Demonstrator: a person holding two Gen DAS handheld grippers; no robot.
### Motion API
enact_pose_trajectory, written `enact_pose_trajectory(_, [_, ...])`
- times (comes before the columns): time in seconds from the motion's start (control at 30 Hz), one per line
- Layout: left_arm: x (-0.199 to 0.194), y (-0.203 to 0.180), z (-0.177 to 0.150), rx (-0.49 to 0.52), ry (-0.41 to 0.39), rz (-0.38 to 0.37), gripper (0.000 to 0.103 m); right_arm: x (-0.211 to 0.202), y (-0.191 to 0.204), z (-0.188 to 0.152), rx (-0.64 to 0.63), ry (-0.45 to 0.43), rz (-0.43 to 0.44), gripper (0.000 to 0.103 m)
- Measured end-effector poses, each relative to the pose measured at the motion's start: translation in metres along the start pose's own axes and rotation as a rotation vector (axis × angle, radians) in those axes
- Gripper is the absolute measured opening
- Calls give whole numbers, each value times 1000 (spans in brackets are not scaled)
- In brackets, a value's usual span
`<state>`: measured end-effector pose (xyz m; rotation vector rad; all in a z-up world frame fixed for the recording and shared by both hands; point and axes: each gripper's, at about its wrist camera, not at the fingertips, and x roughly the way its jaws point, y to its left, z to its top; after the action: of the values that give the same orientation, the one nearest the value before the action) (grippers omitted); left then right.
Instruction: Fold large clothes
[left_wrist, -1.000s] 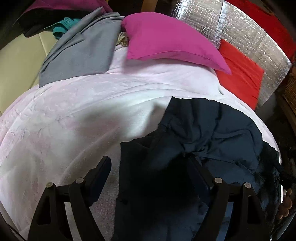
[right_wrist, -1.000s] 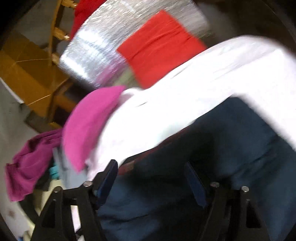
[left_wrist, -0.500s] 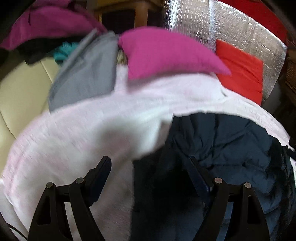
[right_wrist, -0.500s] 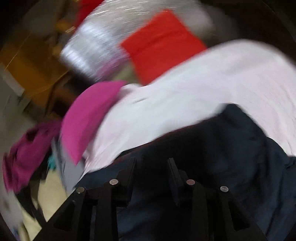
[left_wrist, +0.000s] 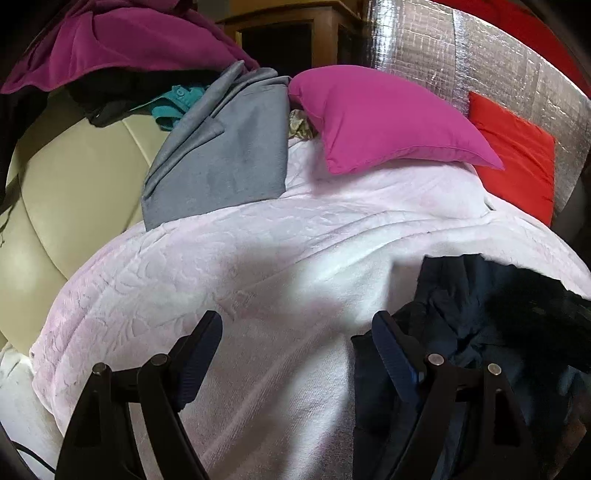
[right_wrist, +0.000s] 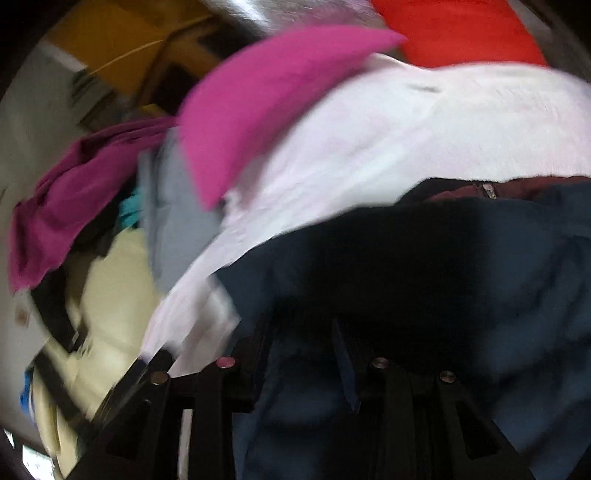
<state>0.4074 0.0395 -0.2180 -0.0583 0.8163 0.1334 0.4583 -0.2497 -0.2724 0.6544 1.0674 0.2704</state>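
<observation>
A dark navy garment (left_wrist: 480, 332) lies crumpled on a pale pink blanket (left_wrist: 258, 266) at the lower right of the left wrist view. My left gripper (left_wrist: 295, 332) is open and empty, its right finger at the garment's left edge. In the blurred right wrist view the same navy garment (right_wrist: 461, 277) fills the lower right, with a maroon lining and a zip pull (right_wrist: 487, 190) at its far edge. My right gripper (right_wrist: 303, 339) has its fingers drawn close together with navy cloth between them.
A magenta pillow (left_wrist: 384, 118) and a red cushion (left_wrist: 517, 155) lie at the far end of the blanket. A folded grey garment (left_wrist: 229, 155) lies at the far left, with teal and magenta clothes behind it on a cream sofa (left_wrist: 74, 192). Silver foil sheeting (left_wrist: 480, 55) stands behind.
My right gripper has closed from wide open onto the navy garment and pulled it. The garment has shifted right out of my left gripper's span, and the left view has tilted up.
</observation>
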Motion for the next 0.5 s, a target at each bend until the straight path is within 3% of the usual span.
enact_pose_trajectory(0.13, [0, -8, 0, 33, 9, -27, 83, 10, -23, 11, 152, 26, 92, 38])
enact_pose_trajectory(0.23, [2, -11, 0, 48, 23, -23, 83, -23, -31, 12, 163, -59, 170, 39])
enact_pose_trajectory(0.27, [2, -12, -1, 48, 27, -24, 83, -42, -36, 11, 154, -110, 173, 43])
enact_pose_trajectory(0.33, [2, -14, -2, 43, 41, -33, 83, -81, -50, 8, 145, -203, 139, 51])
enact_pose_trajectory(0.5, [-2, -27, -5, 76, 29, -38, 83, -162, -104, 7, 153, -382, -97, 52])
